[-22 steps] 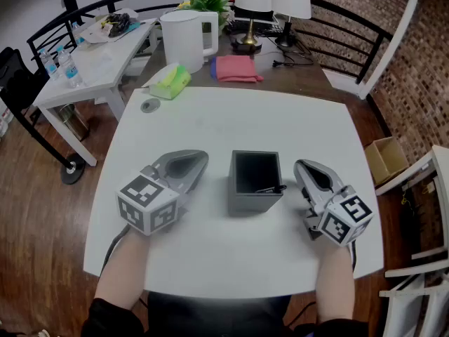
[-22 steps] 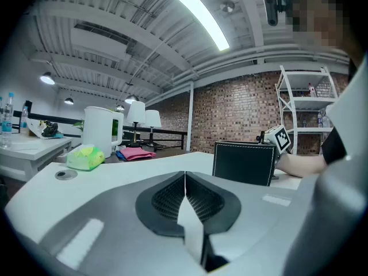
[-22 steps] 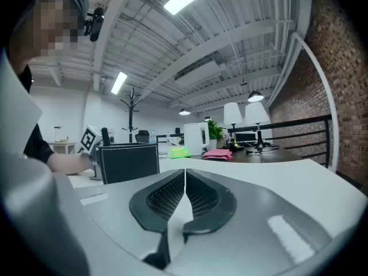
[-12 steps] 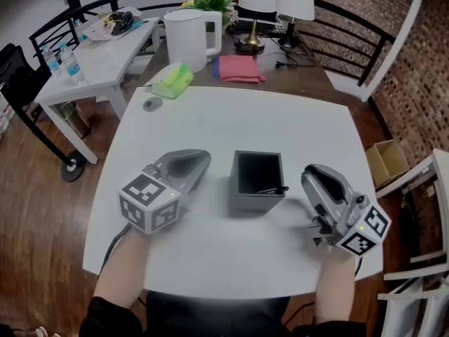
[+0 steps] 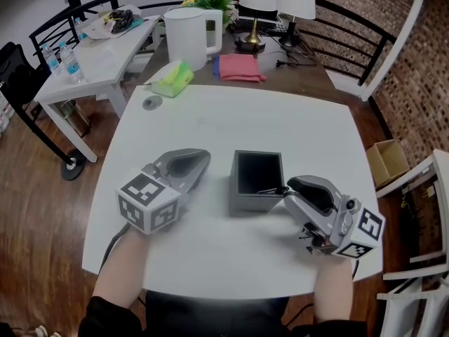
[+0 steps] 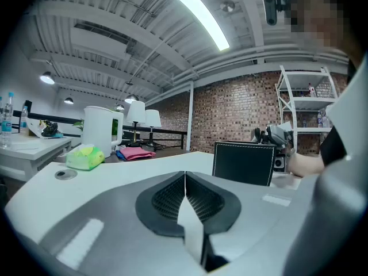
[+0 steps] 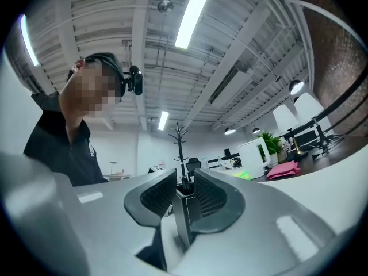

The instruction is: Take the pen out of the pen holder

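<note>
A dark grey square pen holder stands mid-table, its flat wall also in the left gripper view. A black pen leans out over its near right corner. My right gripper comes at that corner from the right. Its jaws stand open around the pen's top and the holder's corner, with gaps on both sides. My left gripper rests on the table left of the holder, its ribbed pads meeting, shut on nothing.
At the back stand a white jug, a pink cloth, a green tissue pack and two lamps. A small round disc lies far left on the white table. A white side table stands left.
My right gripper has swung from pointing away beside the holder to pointing left at its near right corner, bringing the pen between its jaws. The left gripper has kept still.
</note>
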The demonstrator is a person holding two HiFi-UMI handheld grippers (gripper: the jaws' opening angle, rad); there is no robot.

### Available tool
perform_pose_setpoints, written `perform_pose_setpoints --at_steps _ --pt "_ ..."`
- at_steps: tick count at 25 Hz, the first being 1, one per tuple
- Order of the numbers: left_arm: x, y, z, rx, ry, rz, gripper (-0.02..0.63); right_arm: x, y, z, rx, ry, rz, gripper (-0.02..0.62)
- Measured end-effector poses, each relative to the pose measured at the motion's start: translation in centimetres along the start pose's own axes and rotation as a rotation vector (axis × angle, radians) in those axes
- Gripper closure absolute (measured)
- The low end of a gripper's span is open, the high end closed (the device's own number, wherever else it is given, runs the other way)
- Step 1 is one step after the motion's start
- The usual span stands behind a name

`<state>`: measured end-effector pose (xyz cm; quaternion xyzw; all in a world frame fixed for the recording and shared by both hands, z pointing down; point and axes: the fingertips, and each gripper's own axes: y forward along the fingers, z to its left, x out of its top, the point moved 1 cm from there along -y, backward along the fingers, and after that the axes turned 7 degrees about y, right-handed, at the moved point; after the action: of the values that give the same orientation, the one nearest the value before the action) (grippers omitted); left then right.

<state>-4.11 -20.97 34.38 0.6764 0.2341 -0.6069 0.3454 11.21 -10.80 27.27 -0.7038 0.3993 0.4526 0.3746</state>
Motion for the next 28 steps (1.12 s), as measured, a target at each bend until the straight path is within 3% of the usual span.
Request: perform_pose_setpoints --at_steps 5,8,12,24,28 --pt "0.0 0.0 0.0 -0.002 0.000 -0.001 0.601 -0.9 1.0 0.2 -0.011 -0.034 0.042 0.491" --pt "-0.1 0.0 0.0 -0.001 0.000 -0.002 0.601 -1.0 1.1 -0.1 -0.029 -0.041 0.035 0.538" --pt "-0.1 0.0 -0.1 -0.004 0.000 -0.003 0.601 -0.1 1.1 0.0 -0.033 -0.047 0.005 0.546" --pt "-0.2 0.0 -0.1 -0.007 0.001 -0.001 0.601 8.9 0.0 2.3 -0.060 -0.166 -0.164 0.548" --pt "-0.1 0.0 0.0 -0.006 0.002 0.000 0.601 10.4 -2.3 2.3 -0.097 -0.088 -0.142 0.548"
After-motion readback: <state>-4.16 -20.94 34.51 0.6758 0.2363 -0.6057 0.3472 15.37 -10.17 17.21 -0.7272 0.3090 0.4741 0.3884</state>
